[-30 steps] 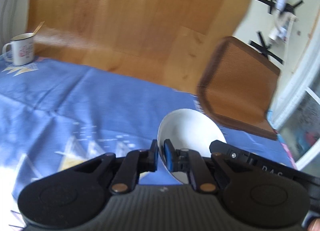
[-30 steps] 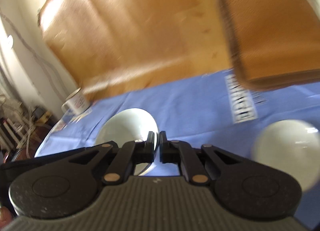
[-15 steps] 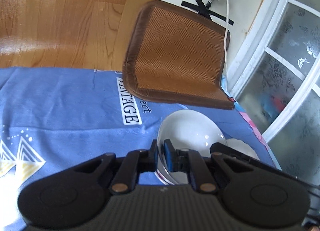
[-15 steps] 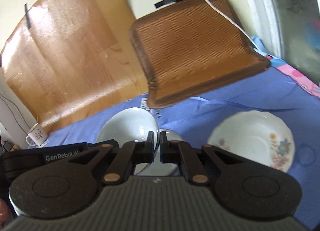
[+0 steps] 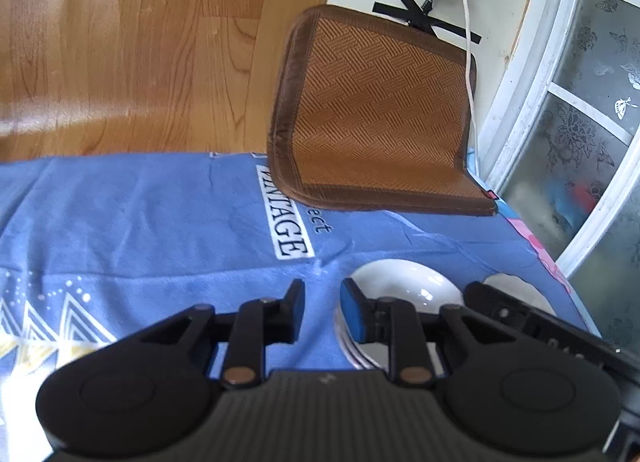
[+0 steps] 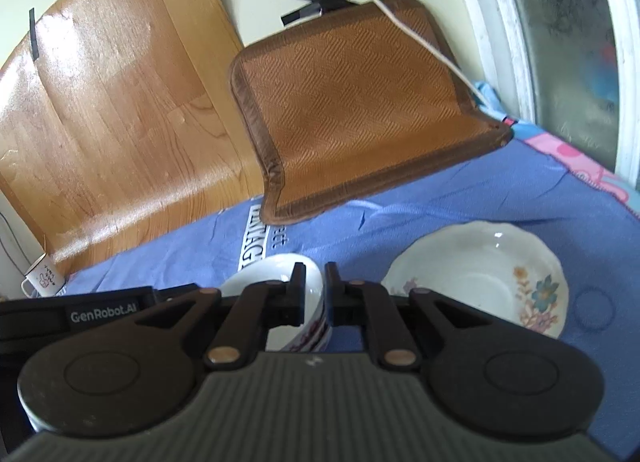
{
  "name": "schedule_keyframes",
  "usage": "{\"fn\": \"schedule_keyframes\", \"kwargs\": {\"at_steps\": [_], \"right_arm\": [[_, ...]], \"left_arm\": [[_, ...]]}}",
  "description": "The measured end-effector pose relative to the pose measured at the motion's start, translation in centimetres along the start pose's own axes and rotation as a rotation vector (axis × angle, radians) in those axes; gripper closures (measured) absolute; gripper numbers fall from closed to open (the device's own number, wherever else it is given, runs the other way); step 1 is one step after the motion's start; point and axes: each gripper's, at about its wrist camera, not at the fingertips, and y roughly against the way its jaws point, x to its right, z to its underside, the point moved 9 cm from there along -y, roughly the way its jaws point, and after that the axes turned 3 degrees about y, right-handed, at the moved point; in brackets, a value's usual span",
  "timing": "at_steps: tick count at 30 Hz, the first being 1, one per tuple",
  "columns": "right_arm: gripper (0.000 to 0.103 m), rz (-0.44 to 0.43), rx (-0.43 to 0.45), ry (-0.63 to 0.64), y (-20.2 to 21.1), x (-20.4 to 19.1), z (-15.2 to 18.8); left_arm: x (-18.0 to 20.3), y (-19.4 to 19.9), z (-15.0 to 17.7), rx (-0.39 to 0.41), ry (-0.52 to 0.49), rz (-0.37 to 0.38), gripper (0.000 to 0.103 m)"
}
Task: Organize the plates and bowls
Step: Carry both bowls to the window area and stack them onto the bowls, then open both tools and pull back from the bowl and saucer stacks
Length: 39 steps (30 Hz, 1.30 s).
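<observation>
On the blue cloth (image 5: 160,221), both jaws just opened off the bowl (image 5: 400,282).

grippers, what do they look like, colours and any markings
Both are matte black with a ribbed grey base, two round side housings and brass-coloured pivot pins. The left gripper has blue pads. The right gripper shows none; white GenRobot.AI lettering marks the left one's side.
</observation>
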Motion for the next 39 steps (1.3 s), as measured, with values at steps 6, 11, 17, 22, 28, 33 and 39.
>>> {"fn": "schedule_keyframes", "kwargs": {"at_steps": [6, 11, 17, 22, 28, 33, 39], "right_arm": [[0.090, 0.018, 0.051, 0.041, 1.4, -1.6, -0.1], [0.090, 0.019, 0.053, 0.065, 1.7, -3.5, 0.3], [0.090, 0.024, 0.020, 0.089, 1.4, -5.8, 1.0], [0.090, 0.052, -0.002, 0.083, 1.0, -7.4, 1.3], [0.090, 0.137, -0.021, 0.013, 1.1, -7.5, 1.5], [0.088, 0.232, 0.020, -0.018, 2.4, -7.4, 2.0], [0.088, 0.314, 0.010, -0.074, 3.7, -6.4, 3.8]], "left_arm": [[-2.3, 1.2, 0.2, 0.027, -0.013, -0.043, 0.082], [-4.5, 2.1, 0.5, 0.041, -0.005, -0.054, 0.082], [-7.0, 2.9, 0.9, 0.061, 0.000, -0.048, 0.082], [-9.2, 3.2, 1.2, 0.071, 0.009, -0.023, 0.082], [-10.5, 2.9, 1.5, 0.058, 0.015, 0.050, 0.082], [-10.2, 1.7, 2.2, 0.018, -0.032, 0.100, 0.082], [-8.8, 0.9, 3.3, -0.029, -0.093, 0.145, 0.082]]}}
